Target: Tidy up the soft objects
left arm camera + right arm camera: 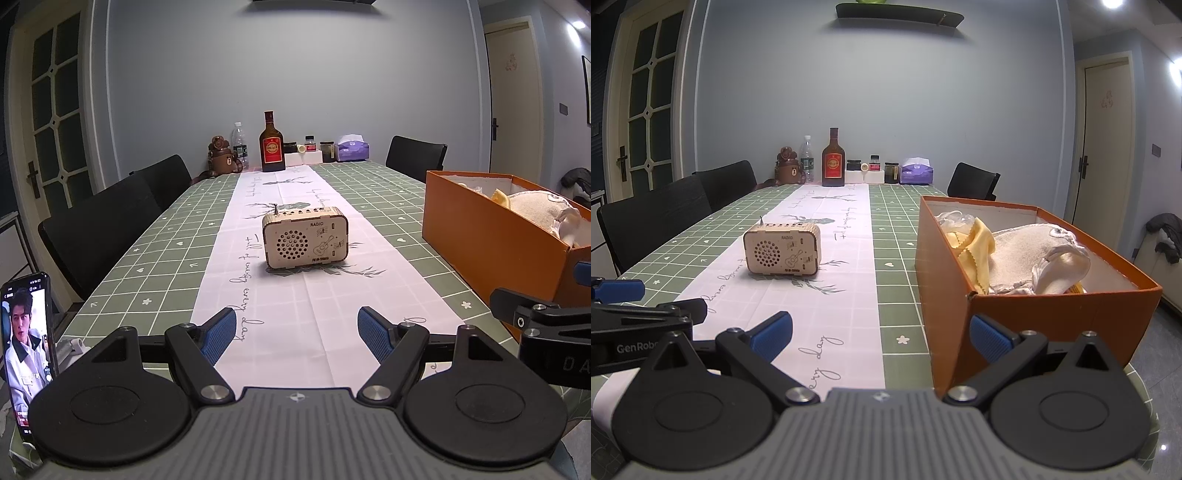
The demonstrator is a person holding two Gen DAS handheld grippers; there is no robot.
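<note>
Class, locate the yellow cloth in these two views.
The yellow cloth lies inside the orange box, right of the wooden radio, beside a beige towel.

radio [782,249] – pale wood | box [1052,317] – matt orange card | towel [1015,254] – nubbly

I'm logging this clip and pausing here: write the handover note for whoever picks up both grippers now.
Left gripper: open, empty, low over the table runner.
Right gripper: open, empty, just in front of the orange box.
Soft items: yellow cloth, beige towel and a whitish fabric piece lie loosely in the box.
Done: no soft items visible on the table.
Left: possibly tidying the pile. The wooden radio is not soft; leave it.
</note>
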